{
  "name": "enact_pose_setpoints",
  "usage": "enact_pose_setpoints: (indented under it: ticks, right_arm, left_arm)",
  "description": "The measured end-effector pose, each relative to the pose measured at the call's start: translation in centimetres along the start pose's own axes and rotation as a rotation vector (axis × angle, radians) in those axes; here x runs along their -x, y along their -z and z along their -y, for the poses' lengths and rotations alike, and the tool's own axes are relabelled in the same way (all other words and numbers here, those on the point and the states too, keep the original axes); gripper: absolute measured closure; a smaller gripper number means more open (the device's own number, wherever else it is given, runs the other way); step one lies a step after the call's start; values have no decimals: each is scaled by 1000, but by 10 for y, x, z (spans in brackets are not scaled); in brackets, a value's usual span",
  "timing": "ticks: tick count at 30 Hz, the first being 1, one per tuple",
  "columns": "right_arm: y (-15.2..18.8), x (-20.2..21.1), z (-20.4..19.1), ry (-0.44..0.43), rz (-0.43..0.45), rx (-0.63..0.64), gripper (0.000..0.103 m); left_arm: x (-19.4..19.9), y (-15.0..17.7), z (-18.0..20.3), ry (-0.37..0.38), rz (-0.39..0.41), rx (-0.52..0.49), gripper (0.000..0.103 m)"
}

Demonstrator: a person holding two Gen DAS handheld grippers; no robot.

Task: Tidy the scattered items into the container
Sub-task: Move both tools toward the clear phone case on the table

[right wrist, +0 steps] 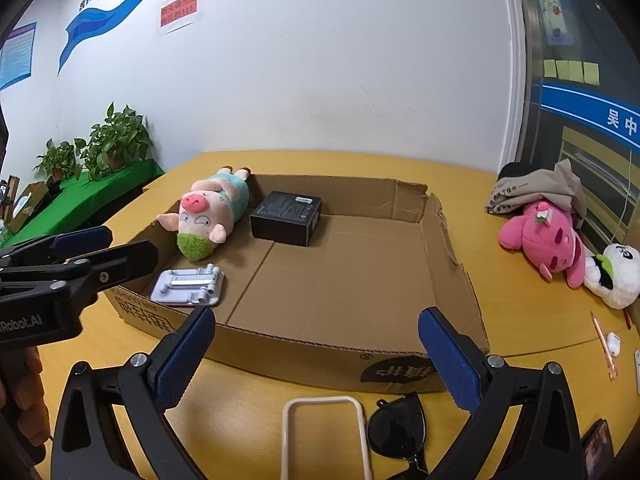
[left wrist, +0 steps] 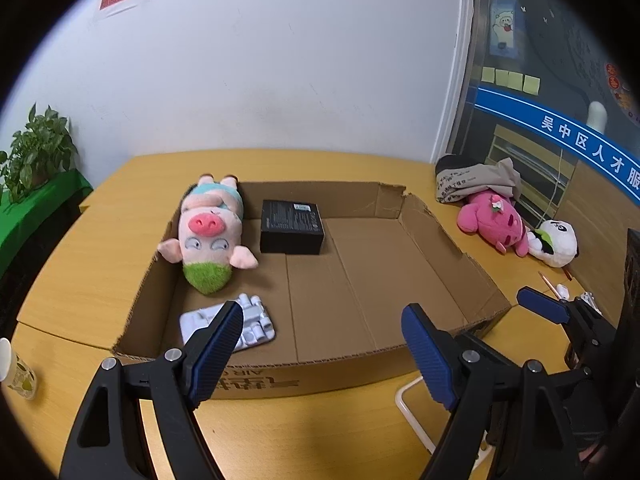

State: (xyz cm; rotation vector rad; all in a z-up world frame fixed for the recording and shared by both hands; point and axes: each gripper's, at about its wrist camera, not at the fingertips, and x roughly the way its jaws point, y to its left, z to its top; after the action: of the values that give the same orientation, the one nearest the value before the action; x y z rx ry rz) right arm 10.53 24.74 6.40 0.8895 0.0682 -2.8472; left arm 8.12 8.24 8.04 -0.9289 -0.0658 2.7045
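Observation:
A shallow cardboard box lies open on the yellow table. Inside it are a pig plush, a black box and a grey phone stand. Outside, to the right, lie a pink plush and a white panda plush. My left gripper hovers open and empty over the box's near left corner. My right gripper is open and empty at the front wall, above a white phone case frame and sunglasses.
A beige bag lies behind the pink plush. A pen and a white earbud sit at the right edge. A paper cup stands at the near left. Potted plants line a green shelf at the left.

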Motion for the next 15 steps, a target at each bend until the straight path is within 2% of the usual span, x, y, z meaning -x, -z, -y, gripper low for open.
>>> enact_pose_setpoints:
  ticks: [4,7,12,15]
  right_arm:
    - [19,1,15,-63,-50,-13,0]
    - [46,2,27,-116,-114,-18,0]
    - [99,4,27,-209,-228,0,1]
    - [125,2,27,-241,-286,-35,1]
  left_arm:
    - [-7,9,5,42,-46,-9,22]
    - [-16,20,11,93,-96,-12,22]
    - [-45,40,23,181,-227,2,22]
    - [-64,55,32,237,-308,22,22]
